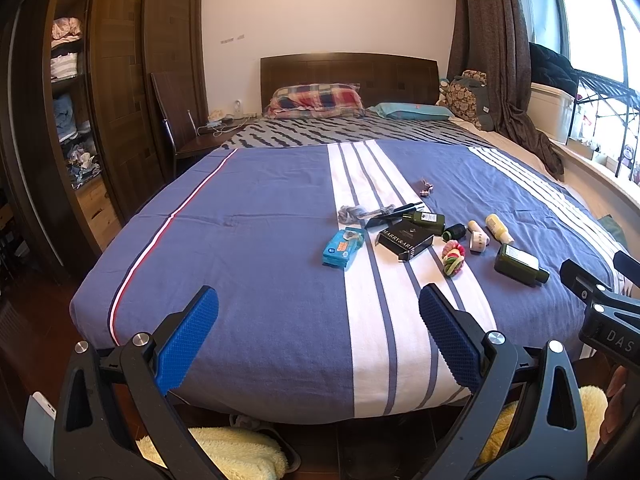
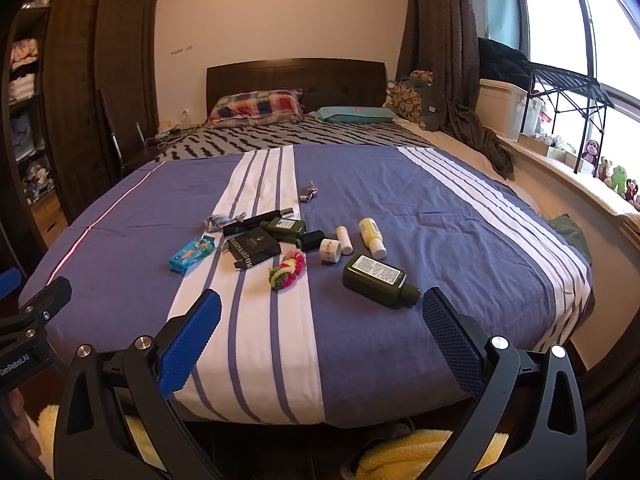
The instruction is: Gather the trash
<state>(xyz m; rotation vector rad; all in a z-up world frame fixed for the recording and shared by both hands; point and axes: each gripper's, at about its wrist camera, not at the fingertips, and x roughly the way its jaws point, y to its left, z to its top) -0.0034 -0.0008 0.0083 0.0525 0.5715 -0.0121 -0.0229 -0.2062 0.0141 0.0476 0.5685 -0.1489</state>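
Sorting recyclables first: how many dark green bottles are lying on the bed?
2. One dark green bottle lies nearest the foot of the bed, right of the hair ties. The other lies behind the black box. More could be hidden in the clutter.

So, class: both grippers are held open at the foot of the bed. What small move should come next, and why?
Probably ease the right gripper forward toward the nearest green bottle. Both grippers are open and empty, the left gripper is farther from the clutter, and that bottle lies closest to the right gripper's fingers.
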